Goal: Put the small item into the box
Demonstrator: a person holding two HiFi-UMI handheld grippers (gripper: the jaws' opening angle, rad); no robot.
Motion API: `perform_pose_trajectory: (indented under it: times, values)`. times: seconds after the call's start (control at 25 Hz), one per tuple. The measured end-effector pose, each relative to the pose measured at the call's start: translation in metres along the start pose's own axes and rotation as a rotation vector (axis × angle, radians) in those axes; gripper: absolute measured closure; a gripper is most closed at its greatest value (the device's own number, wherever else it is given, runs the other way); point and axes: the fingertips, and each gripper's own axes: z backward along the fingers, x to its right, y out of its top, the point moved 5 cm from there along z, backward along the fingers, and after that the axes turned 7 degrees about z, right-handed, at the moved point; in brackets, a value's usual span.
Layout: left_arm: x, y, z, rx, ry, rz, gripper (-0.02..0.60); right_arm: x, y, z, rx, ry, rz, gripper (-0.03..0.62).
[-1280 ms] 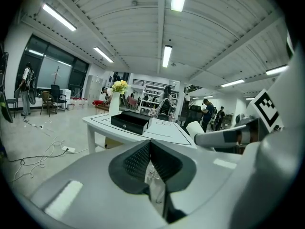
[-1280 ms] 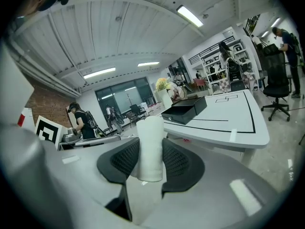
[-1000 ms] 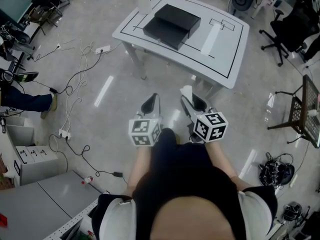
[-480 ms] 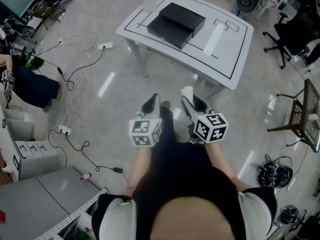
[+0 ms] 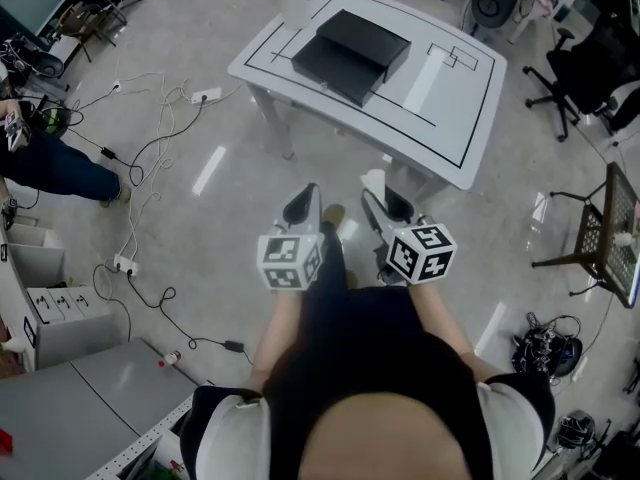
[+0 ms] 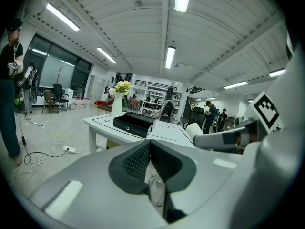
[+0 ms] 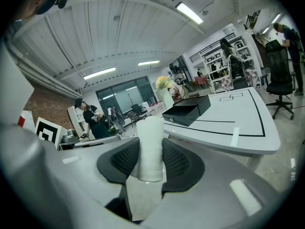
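My right gripper [image 7: 150, 162] has its jaws clamped on the small white roll [image 7: 150, 144]. The roll stands up straight between the two dark pads, and both pads press on its sides. Its round top pokes out past the tips of the jaws, toward 12 o'clock in the right gripper view. From the head view, the roll shows as a little white bit at the very front of those jaws. My left gripper [image 6: 149, 157] has its jaws together, pad against pad, and there is nothing between them. I hold both grippers side by side in front of me, over the shiny floor [image 5: 200, 218], left one at 9 o'clock from the right one. The tabletop [image 5: 445, 103] is white with black lines, and it sits ahead of my jaws at 12 o'clock, well apart from them. The black box [image 5: 350, 43] lies on it toward the far left part, so the roll is not in the box yet. A white vase with yellow flowers [image 6: 118, 104] stands at the tabletop's far corner, just beside the box. Cables [image 5: 150, 148] lie across the floor at about 10 o'clock.
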Motion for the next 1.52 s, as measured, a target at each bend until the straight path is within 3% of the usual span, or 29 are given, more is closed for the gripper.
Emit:
perform_pose_trajectory:
  times: [1.52]
  values:
    - [-0.054,0.079,-0.151,-0.035,-0.056,0.027,0.571,0.088,0.085,-0.114,-0.015,-0.098,-0.027,0.447]
